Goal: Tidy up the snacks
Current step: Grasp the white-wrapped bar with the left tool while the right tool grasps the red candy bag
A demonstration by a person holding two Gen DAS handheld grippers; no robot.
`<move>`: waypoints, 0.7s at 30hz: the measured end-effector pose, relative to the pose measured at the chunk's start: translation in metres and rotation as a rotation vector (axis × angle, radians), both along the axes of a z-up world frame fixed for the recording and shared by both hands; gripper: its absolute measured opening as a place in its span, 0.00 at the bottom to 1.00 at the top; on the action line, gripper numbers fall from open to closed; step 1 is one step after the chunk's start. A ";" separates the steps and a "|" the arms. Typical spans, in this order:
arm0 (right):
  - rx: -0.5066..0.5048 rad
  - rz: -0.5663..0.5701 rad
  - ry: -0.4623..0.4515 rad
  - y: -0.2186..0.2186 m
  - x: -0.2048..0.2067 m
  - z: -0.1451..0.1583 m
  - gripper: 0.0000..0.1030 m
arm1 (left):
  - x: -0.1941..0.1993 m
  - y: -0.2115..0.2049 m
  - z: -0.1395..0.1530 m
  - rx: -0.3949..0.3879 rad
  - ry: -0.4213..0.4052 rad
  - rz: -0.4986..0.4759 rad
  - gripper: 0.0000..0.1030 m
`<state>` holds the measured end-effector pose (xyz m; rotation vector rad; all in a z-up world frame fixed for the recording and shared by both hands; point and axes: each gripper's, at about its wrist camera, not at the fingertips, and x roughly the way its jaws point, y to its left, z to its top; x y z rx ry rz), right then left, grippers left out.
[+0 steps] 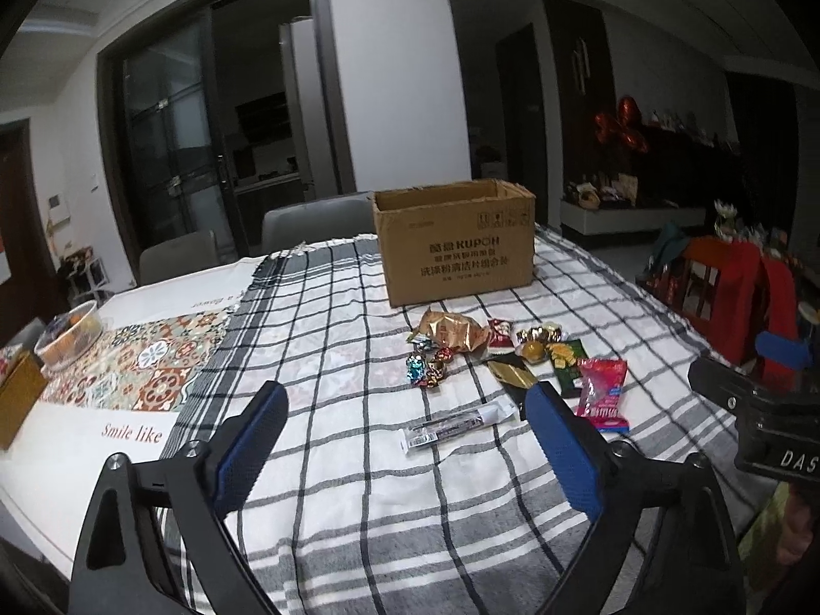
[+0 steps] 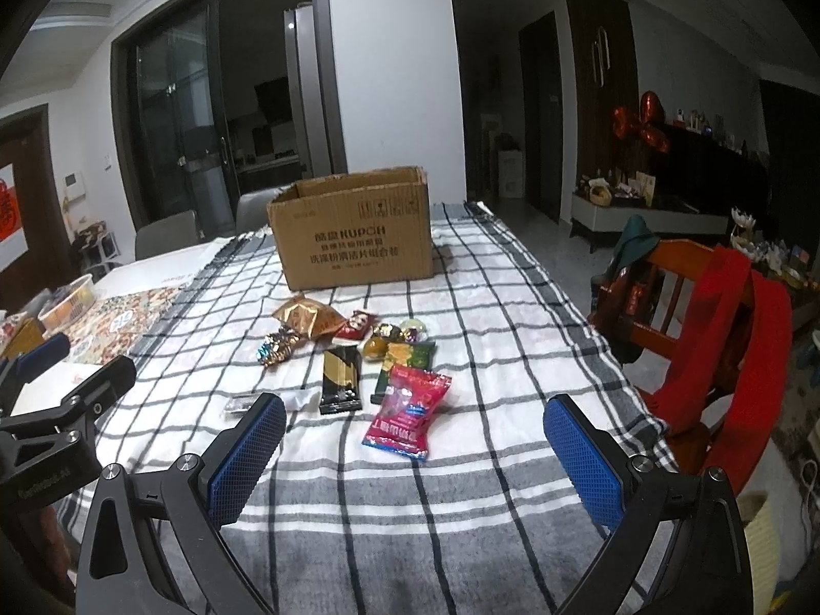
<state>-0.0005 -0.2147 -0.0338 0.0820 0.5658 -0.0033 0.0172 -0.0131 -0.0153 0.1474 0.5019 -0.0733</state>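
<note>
An open cardboard box stands at the far side of the checked cloth; it also shows in the right wrist view. In front of it lie loose snacks: a gold crinkled bag, foil candies, a black-gold packet, a green packet, a pink-red packet and a long white tube packet. My left gripper is open above the cloth, just short of the tube packet. My right gripper is open, with the pink-red packet between its fingers' line of sight.
A checked cloth covers the table. A clear bowl and a brown box stand at the left. A wooden chair with red cloth stands at the table's right edge. Grey chairs stand behind the table.
</note>
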 end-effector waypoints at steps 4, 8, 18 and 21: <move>-0.004 0.002 0.036 0.001 0.016 -0.010 0.99 | 0.016 -0.003 -0.011 0.044 0.033 -0.061 0.85; 0.006 0.011 0.080 0.001 0.035 -0.022 0.98 | 0.033 -0.009 -0.023 0.093 0.083 -0.130 0.78; 0.044 0.023 0.194 -0.005 0.078 -0.046 0.88 | 0.076 -0.030 -0.050 0.166 0.191 -0.252 0.65; 0.045 0.027 0.231 -0.006 0.090 -0.053 0.82 | 0.090 -0.035 -0.059 0.174 0.230 -0.273 0.63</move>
